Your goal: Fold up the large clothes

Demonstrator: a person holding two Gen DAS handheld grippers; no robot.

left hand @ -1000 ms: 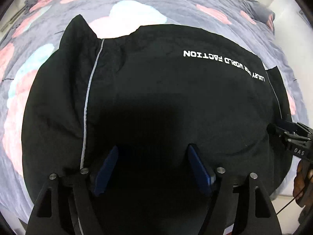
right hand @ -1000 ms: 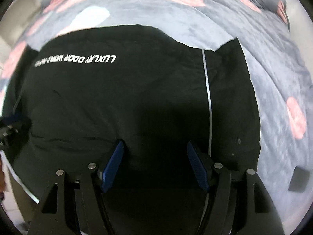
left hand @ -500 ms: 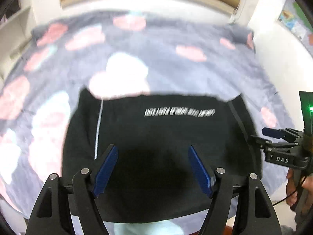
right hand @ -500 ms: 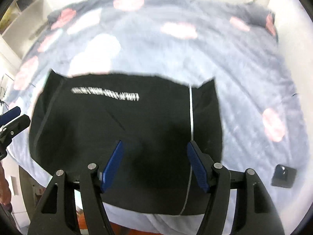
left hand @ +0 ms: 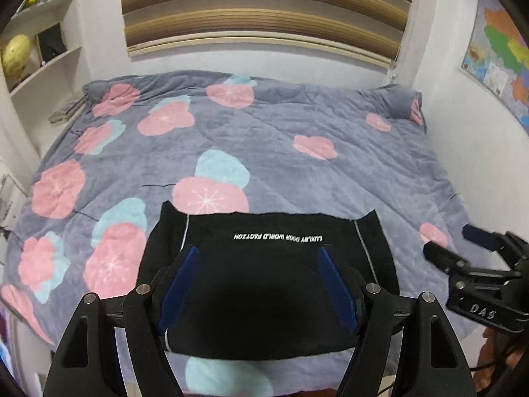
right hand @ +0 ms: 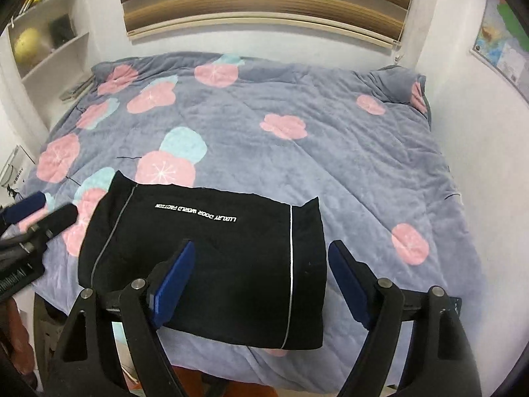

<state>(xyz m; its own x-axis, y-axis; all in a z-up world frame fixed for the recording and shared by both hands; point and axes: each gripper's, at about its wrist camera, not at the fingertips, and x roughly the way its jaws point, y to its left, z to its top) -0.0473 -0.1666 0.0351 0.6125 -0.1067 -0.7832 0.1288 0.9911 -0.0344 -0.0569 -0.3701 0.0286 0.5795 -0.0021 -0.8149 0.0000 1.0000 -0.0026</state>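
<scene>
A black garment with white lettering and thin grey side stripes lies folded into a flat rectangle near the front edge of the bed; it also shows in the right wrist view. My left gripper is open and empty, held above the garment. My right gripper is open and empty, also raised above it. Each gripper shows in the other's view: the right gripper at the garment's right, the left gripper at its left. Neither touches the cloth.
The bed carries a grey quilt with pink and blue flowers. White shelves stand at the left wall, a striped blind behind, a map on the right wall. The bed's front edge lies just below the garment.
Both grippers have pulled up and back from close over the garment, so the whole bed and room now show. The garment lies still, folded.
</scene>
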